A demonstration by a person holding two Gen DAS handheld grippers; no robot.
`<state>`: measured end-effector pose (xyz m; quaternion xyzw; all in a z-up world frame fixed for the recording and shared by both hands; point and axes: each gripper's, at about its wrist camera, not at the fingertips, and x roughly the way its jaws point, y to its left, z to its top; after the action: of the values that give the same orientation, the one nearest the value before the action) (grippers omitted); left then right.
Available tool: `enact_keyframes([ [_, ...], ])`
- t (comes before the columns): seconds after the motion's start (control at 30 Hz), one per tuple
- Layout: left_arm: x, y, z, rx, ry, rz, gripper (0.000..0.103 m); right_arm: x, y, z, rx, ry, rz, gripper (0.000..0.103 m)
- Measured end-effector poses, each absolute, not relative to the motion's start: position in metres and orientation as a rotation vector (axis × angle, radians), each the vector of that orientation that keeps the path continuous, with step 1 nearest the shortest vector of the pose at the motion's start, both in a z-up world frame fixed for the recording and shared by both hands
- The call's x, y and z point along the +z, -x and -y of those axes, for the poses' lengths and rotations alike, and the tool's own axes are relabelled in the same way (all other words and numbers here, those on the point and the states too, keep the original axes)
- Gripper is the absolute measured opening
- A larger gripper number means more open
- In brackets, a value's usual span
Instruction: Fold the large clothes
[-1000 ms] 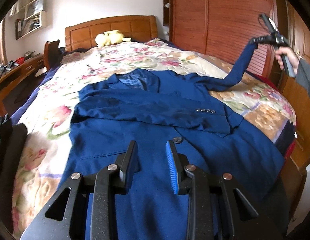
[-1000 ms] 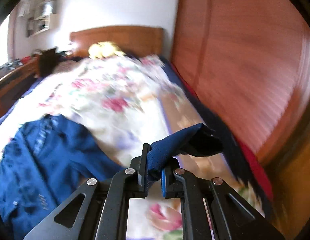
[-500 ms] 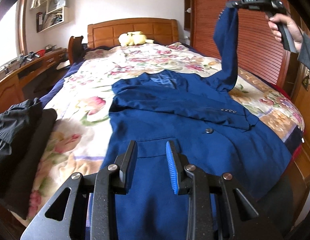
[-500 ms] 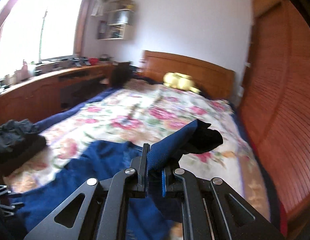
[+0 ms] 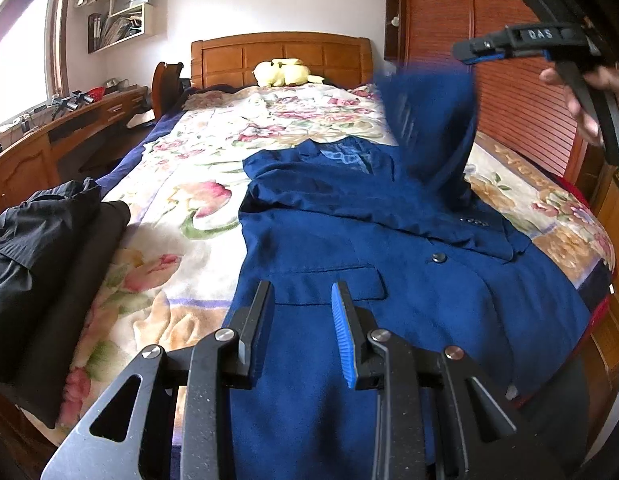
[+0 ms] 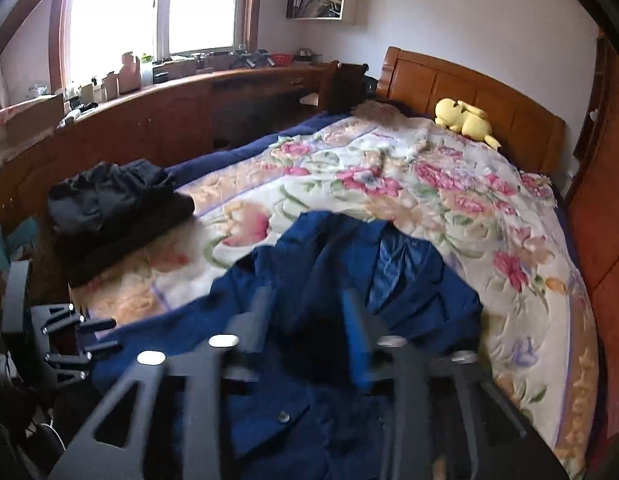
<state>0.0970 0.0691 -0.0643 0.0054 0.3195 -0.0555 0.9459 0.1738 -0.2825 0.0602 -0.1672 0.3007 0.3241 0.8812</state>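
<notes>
Left wrist view, right gripper (image 5: 465,54) marked "DAS", blue jacket (image 5: 389,248) below

Right wrist view: right gripper (image 6: 307,320) blurred, fingers parted with nothing between them, above blue jacket (image 6: 349,300) lying flat on floral bedspread (image 6: 469,208). Black clothing pile (image 6: 113,208) at bed's left edge. Yellow plush toy (image 6: 465,118) against wooden headboard (image 6: 489,92). Left gripper (image 6: 97,336) at lower left.
</notes>
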Motion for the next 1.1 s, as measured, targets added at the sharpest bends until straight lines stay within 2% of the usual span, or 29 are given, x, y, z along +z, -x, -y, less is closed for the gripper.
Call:
enact_keyframes([
  [0.07, -0.066, -0.098, -0.066, -0.12, -0.014, -0.656, 0.031, 0.063, -0.186, 0.278, 0.667, 0.339, -0.641, 0.054],
  [0.23, -0.07, -0.107, -0.054, -0.148, -0.024, -0.669, 0.031, 0.053, -0.188, 0.272, 0.594, 0.352, -0.641, 0.055],
  [0.53, -0.078, -0.143, -0.031, -0.199, -0.063, -0.718, 0.031, -0.043, -0.198, 0.317, 0.47, 0.265, -0.766, 0.055],
  [0.8, -0.09, -0.188, -0.02, -0.255, -0.1, -0.794, 0.03, -0.128, -0.204, 0.318, 0.416, 0.213, -0.89, 0.055],
  [1.1, -0.118, -0.241, -0.015, -0.268, -0.167, -0.914, 0.031, -0.142, -0.21, 0.307, 0.432, 0.082, -0.817, 0.057],
])
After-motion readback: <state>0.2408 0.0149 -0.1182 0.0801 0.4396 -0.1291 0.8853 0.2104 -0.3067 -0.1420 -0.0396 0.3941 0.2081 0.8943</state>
